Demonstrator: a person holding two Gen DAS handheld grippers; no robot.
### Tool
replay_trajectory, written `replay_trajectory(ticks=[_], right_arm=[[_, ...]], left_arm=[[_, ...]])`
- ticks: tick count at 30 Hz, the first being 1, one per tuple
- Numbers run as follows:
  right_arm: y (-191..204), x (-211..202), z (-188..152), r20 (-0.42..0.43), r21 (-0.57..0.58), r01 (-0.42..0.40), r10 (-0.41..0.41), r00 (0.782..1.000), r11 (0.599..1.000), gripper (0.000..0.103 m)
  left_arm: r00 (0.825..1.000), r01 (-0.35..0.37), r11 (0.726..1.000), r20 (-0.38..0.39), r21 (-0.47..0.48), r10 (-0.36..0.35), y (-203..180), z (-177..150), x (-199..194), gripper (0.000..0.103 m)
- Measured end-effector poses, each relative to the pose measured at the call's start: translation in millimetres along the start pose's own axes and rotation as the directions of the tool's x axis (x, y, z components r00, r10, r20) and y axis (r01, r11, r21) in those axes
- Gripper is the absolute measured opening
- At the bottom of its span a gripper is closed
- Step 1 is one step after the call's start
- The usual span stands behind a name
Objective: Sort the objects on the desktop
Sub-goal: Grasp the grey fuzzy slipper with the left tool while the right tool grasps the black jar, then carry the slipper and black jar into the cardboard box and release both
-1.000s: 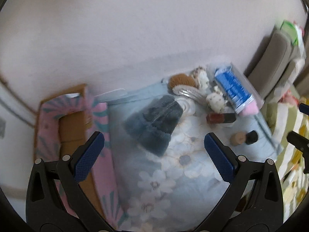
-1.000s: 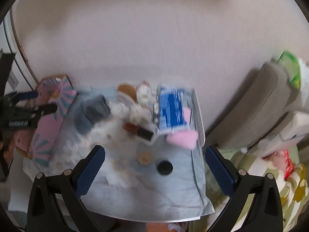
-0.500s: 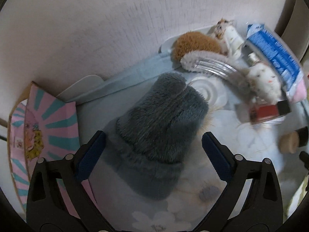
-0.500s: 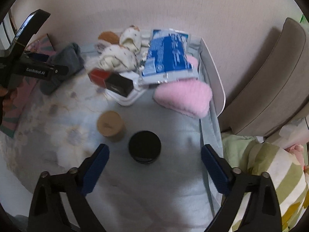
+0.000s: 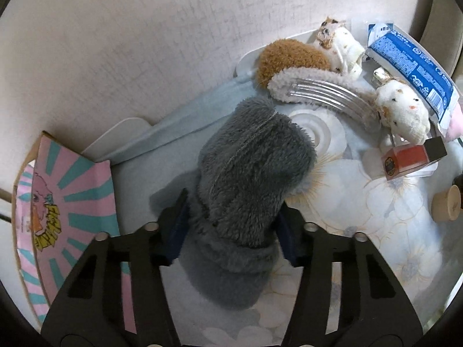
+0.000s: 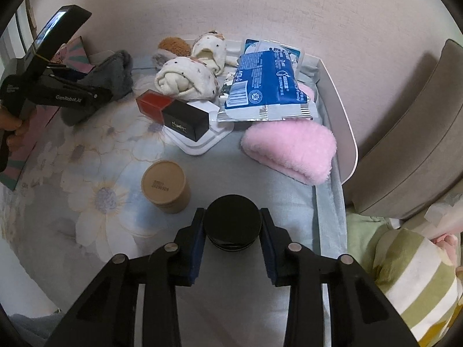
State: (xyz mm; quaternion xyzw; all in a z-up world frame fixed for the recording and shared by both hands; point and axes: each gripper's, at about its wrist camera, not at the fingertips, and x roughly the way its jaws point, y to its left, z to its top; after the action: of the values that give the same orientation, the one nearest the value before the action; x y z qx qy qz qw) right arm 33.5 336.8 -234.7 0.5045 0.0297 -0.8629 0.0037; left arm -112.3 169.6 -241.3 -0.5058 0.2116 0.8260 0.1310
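Observation:
My left gripper (image 5: 231, 228) is shut on a fluffy grey sock (image 5: 249, 179) lying on the floral blue cloth (image 5: 390, 231). It also shows at the left of the right wrist view (image 6: 95, 86), clamped on the grey sock (image 6: 113, 75). My right gripper (image 6: 231, 231) is shut on a black round jar (image 6: 231, 222) standing near the cloth's front edge. A tan round jar (image 6: 165, 185) stands just left of it.
Behind lie a red-and-black box (image 6: 173, 115) on a white tray (image 6: 202, 144), white spotted socks (image 6: 185, 81), a brown fuzzy sock (image 6: 173, 46), a blue pack (image 6: 266, 84) and a pink fluffy sock (image 6: 292, 147). A pink-and-teal box (image 5: 63, 208) stands left. A grey cushion (image 6: 419, 133) is right.
Both grippers moved down and forward to the table. The left one closed on the grey sock. The right one closed on the black jar.

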Motion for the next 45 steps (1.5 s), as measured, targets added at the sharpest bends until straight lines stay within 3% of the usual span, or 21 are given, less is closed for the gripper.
replay_trajectory(ticks=[9,15,18,24,28,32,37,45], right_arm=[[-3,-26,5,0.009,0.037,0.031,-0.031,0.999,0.999,0.033],[8,-69,33,0.025,0.012,0.024,-0.025,0.999,1.0,0.032],[19,-96,58,0.038,-0.028,0.009,-0.008,0.999,1.0,0.033],[51,-136,117,0.085,-0.1,-0.071,0.08,0.993,0.992,0.033],[93,-150,151,0.141,-0.201,-0.127,0.157,0.978,0.971,0.033],[148,-146,185,0.133,-0.294,-0.207,0.255,0.958,0.933,0.033],[220,-124,221,0.053,-0.385,-0.293,0.337,0.94,0.876,0.033],[325,-50,245,-0.135,-0.48,-0.349,0.325,0.936,0.805,0.032]], left_arm=[[0.997,0.051,0.998,0.056,-0.031,-0.049,1,-6,-50,0.04],[0.991,0.091,0.987,0.11,-0.13,-0.077,14,-6,-123,0.04],[0.987,0.108,0.977,0.141,-0.184,-0.082,46,-1,-151,0.04],[0.982,0.057,0.96,0.188,-0.276,-0.004,106,-24,-218,0.04],[0.986,0.006,0.94,0.159,-0.341,0.052,142,-47,-218,0.04],[0.99,0.0,0.904,0.126,-0.427,0.06,174,-71,-210,0.04],[0.997,0.003,0.849,0.065,-0.528,0.037,199,-109,-185,0.04],[1.0,0.012,0.793,-0.01,-0.609,-0.023,205,-148,-139,0.039]])
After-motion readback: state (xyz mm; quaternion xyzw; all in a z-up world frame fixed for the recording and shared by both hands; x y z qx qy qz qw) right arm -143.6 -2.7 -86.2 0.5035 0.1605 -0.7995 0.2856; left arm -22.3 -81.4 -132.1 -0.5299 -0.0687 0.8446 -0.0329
